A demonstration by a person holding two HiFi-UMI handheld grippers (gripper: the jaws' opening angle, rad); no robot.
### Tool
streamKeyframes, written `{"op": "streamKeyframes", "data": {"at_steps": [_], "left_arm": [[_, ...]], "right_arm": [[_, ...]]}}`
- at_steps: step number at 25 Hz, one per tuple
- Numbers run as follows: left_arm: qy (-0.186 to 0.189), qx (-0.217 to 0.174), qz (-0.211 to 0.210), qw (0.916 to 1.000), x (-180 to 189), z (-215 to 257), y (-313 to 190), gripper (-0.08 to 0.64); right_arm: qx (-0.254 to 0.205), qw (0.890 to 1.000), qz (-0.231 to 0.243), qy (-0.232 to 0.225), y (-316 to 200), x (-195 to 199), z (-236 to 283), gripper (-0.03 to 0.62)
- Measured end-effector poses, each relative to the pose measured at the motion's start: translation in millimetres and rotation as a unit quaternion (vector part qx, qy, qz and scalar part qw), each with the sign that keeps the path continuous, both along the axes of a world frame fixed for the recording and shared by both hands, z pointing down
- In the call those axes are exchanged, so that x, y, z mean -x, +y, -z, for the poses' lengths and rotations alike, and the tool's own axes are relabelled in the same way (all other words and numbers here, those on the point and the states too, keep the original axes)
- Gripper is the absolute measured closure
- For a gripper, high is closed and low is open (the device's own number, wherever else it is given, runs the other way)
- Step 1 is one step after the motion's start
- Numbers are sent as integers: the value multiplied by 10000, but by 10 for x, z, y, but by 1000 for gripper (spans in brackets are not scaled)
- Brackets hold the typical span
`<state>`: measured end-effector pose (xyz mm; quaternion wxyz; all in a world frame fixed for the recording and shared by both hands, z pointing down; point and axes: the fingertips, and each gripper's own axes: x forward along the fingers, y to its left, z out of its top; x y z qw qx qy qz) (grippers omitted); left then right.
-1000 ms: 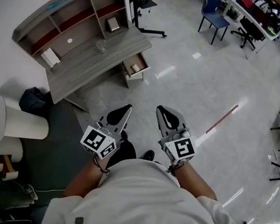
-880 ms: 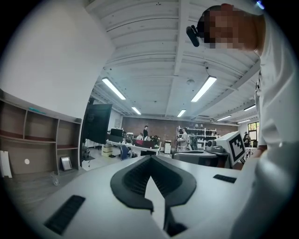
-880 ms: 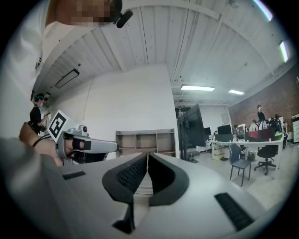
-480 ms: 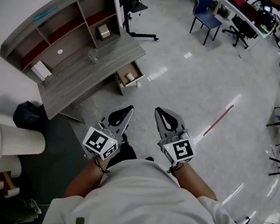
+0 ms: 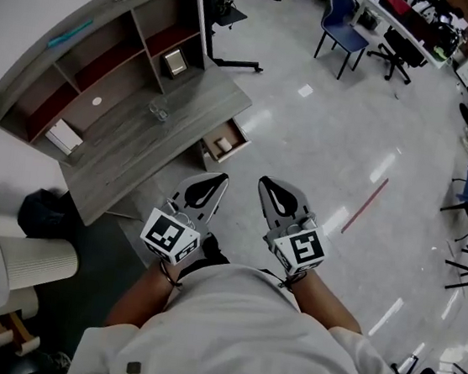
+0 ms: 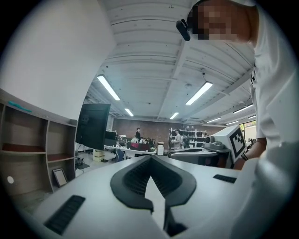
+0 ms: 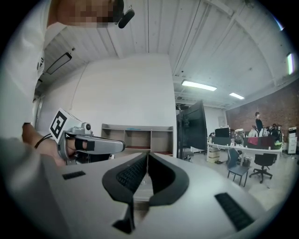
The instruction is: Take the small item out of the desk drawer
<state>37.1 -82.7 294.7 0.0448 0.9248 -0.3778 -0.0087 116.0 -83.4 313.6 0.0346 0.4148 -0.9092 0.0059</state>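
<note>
In the head view a grey desk (image 5: 138, 140) with a shelf unit stands at the upper left. Its small drawer (image 5: 234, 131) is pulled open at the desk's right end. A small pale item (image 5: 221, 145) lies inside the drawer. My left gripper (image 5: 218, 177) and right gripper (image 5: 267, 181) are held side by side in front of the person's chest, both level, shut and empty. The left one's tips are just short of the drawer in the picture. The left gripper view shows its shut jaws against the office; the right gripper view shows shut jaws facing the shelf unit.
A glass (image 5: 156, 111) stands on the desk top, a framed picture (image 5: 175, 62) and a white box (image 5: 62, 137) in the shelves. A black bag (image 5: 41, 205) and white bin (image 5: 13, 261) sit left of the desk. A blue chair (image 5: 343, 26) stands far back.
The desk and its open drawer have drawn closer to the grippers in the head view as the person walked toward them. Both grippers kept their pose and stayed shut.
</note>
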Motion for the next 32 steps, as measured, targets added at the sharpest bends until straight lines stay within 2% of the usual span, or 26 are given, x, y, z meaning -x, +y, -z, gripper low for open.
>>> {"op": "streamKeyframes", "data": {"at_steps": [4, 10, 18, 23, 32], "left_arm": [[79, -23, 17, 10000, 403, 36, -244, 546], [97, 78, 185, 9998, 903, -22, -504, 546], [-9, 205, 364, 9991, 1104, -164, -837, 546], [-111, 295, 854, 9958, 1253, -312, -1182, 546], [-7, 666, 1523, 9861, 1448, -693, -2027, 546]], "right_arm": [[-104, 9999, 40, 87, -270, 382, 84, 568], [-29, 9999, 110, 96, -553, 781, 58, 568], [240, 9980, 575, 145, -917, 1091, -174, 568], [452, 9936, 1023, 171, -1353, 1236, -379, 566], [969, 9801, 1655, 521, -2395, 1376, -875, 546]]}}
